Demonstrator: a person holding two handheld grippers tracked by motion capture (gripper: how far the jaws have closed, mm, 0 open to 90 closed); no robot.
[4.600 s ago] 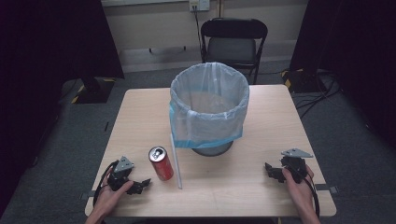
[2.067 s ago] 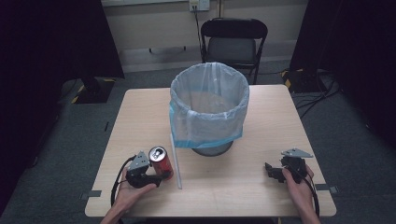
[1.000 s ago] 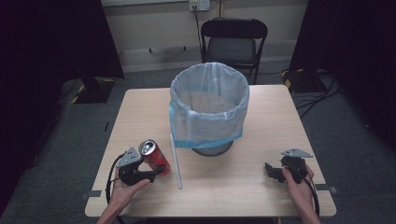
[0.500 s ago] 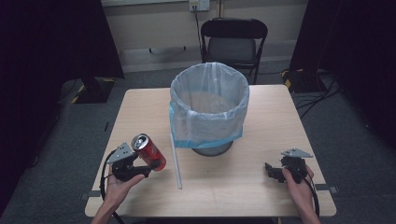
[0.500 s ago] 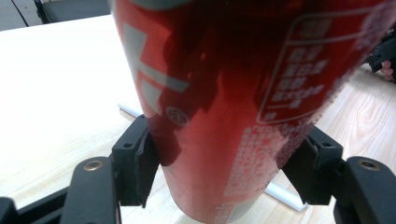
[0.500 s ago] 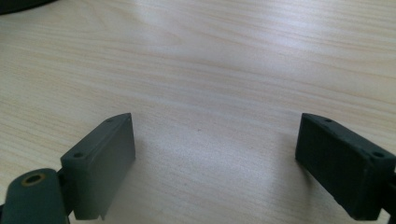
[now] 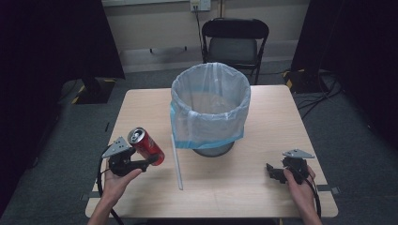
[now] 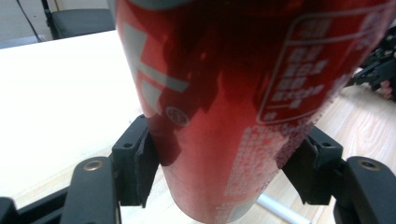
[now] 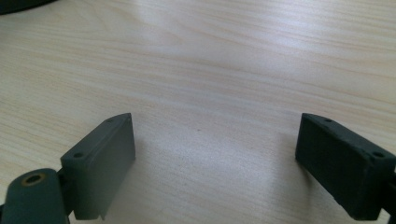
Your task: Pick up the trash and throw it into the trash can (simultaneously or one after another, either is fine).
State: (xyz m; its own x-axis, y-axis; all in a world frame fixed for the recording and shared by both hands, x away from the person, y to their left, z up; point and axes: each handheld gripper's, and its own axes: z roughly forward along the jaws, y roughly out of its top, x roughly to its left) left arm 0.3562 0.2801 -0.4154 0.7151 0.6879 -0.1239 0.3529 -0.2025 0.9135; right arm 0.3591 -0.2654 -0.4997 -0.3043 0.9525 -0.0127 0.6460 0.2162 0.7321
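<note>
A red drink can point(image 7: 146, 145) hangs tilted above the table's front left, its top leaning up and to the left. My left gripper point(image 7: 149, 161) is shut on it, and in the left gripper view both pads press on the sides of the red can point(image 8: 233, 102). At the front right my right gripper point(image 7: 271, 170) rests on the table with its jaws wide apart and nothing between them; the right gripper view has bare wood between the two pads point(image 9: 114, 154).
A waste bin lined with a clear bag point(image 7: 210, 108) stands at the middle of the wooden table point(image 7: 141, 108). A white straw point(image 7: 177, 163) lies in front of it, just right of the can. A black chair point(image 7: 234, 42) stands behind the table.
My left gripper closed on the can, lifted it off the table and tipped it over to the left. The right gripper has kept still.
</note>
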